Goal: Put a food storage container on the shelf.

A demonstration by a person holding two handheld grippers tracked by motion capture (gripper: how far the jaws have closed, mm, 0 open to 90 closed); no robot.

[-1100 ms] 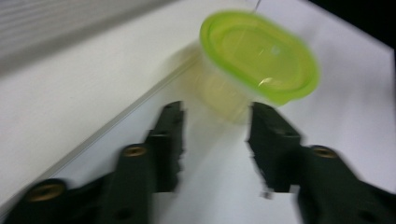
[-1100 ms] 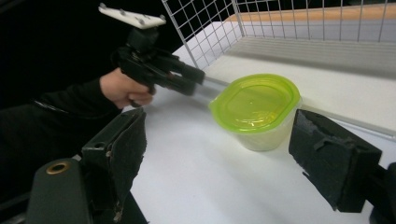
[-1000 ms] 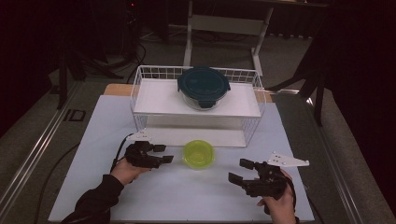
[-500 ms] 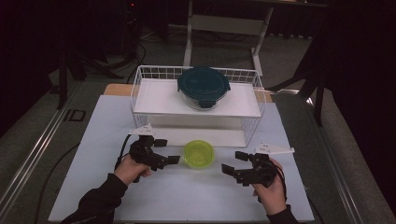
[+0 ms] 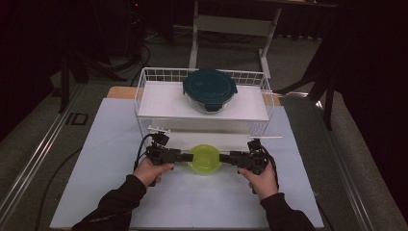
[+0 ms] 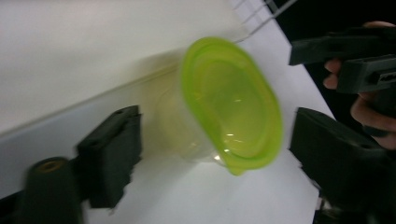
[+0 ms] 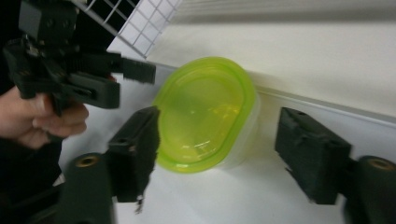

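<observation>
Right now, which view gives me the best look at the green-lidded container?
The right gripper view: the green-lidded container sits whole and fairly sharp between that gripper's open jaws. The left gripper view shows it tilted and blurrier; the high view shows it small between both grippers.

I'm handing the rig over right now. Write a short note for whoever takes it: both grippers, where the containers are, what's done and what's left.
Left gripper: jaws open, at the left side of the green-lidded container, not clamped.
Right gripper: jaws open, at its right side, not clamped either.
The container stands on the white table, just in front of the wire basket; its lid is on.
A teal-lidded container sits on the basket's white shelf.
Done: both grippers brought up to the green one.
Left: probably close on it from both sides and go on from there.
</observation>
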